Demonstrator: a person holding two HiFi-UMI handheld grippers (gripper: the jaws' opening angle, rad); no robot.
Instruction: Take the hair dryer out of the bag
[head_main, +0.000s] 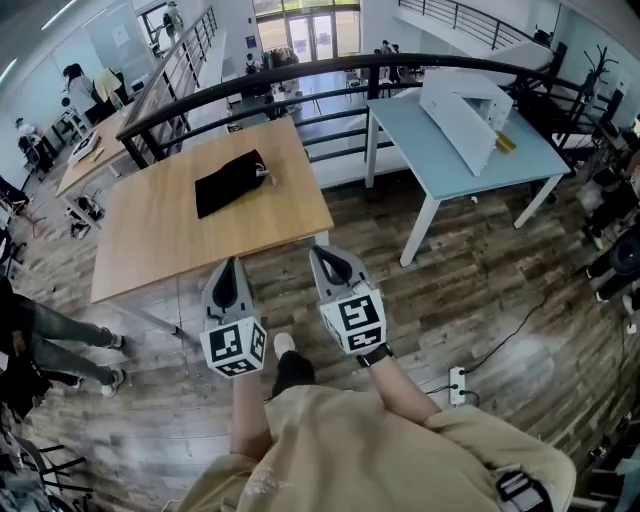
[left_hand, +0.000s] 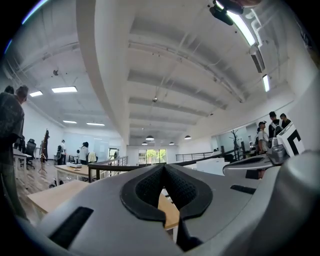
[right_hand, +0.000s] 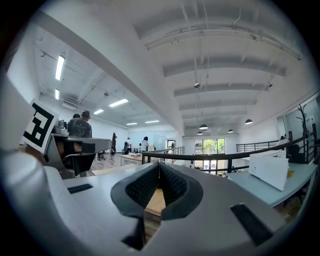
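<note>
The soft black bag is probably best pinched at its mouth; both grippers are closed, empty.

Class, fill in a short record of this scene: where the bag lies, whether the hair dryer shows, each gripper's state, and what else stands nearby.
Bag: black fabric bag, lying on the light wooden table, untouched
Hair dryer: not visible
Left gripper: shut, empty, near the table's front edge
Right gripper: shut, empty, beside the left
Nearby: white box on a pale blue table
</note>
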